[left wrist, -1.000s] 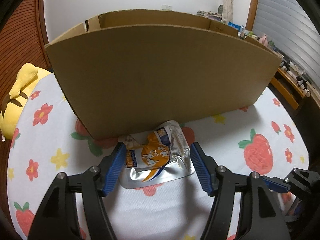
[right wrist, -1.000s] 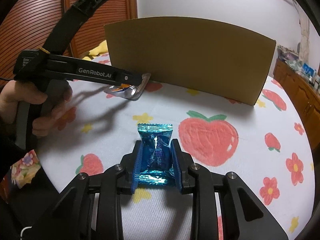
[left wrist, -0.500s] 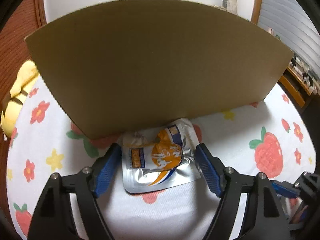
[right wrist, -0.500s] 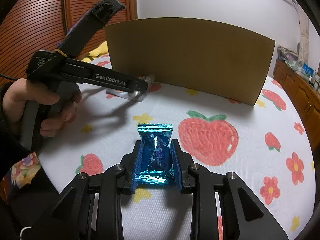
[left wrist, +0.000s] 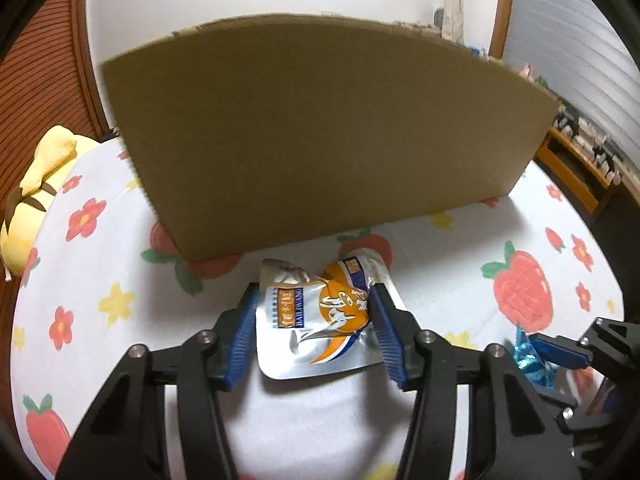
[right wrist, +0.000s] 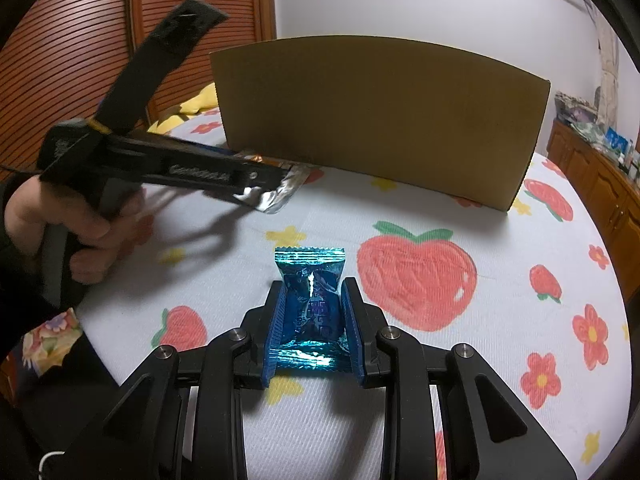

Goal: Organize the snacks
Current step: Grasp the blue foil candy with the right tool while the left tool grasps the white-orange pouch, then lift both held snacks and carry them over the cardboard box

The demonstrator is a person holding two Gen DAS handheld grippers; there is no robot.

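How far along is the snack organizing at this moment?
Nothing looks put away yet; the cardboard box's inside is hidden. In hand: the right gripper clamps the blue candy packet, and the left gripper's jaws are closing around the silver pouch. Left: getting both into the box.

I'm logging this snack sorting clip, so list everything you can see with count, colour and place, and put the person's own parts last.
silver and orange pouch: one, between the closing jaws of the left gripper, pads touching its sides, in front of the box.
blue wrapper: one, shiny blue, clamped in the right gripper over the cloth.
cardboard box: one, brown, standing at the back of the cloth.
tablecloth: one, white with strawberries and flowers.
yellow plush toy: one, at the cloth's left edge.
wooden cabinet: brown, right side, small items on top.
left gripper: black with blue pads.
right gripper: black with blue pads.
hand: one, gripping the left gripper's handle.
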